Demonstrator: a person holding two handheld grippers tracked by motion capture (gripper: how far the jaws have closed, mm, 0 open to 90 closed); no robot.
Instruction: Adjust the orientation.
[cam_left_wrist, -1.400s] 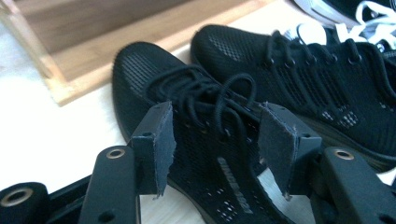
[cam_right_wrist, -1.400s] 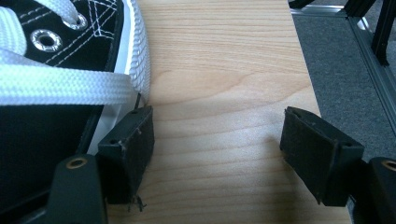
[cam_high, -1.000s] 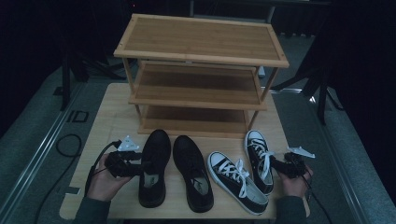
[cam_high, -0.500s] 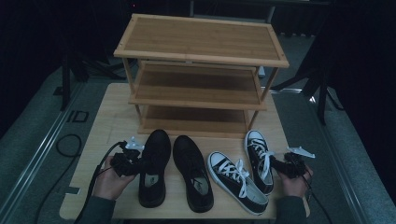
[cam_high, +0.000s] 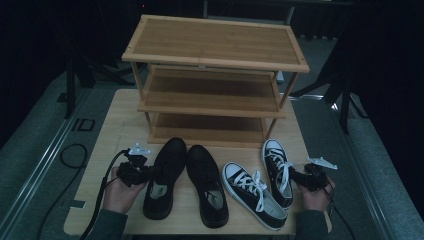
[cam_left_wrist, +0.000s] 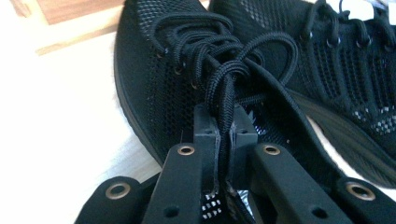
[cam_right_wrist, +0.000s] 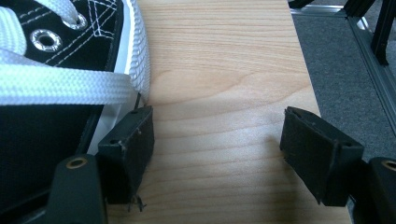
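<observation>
Two black mesh shoes lie side by side on the wooden table. To their right are two black-and-white sneakers. My left gripper is at the left black shoe. Its jaws have just been closing and now pinch a loop of that shoe's black lace. My right gripper is open beside the right sneaker. One jaw rests against the sneaker's white sole edge, and only bare table lies between the jaws.
A three-tier wooden shoe rack stands at the back of the table, its shelves bare. The table's right edge is close to my right gripper, with grey floor beyond. A black cable trails off the left side.
The left gripper's jaws have closed on the left black shoe's lace. Both hands and the shoes stay where they were.
</observation>
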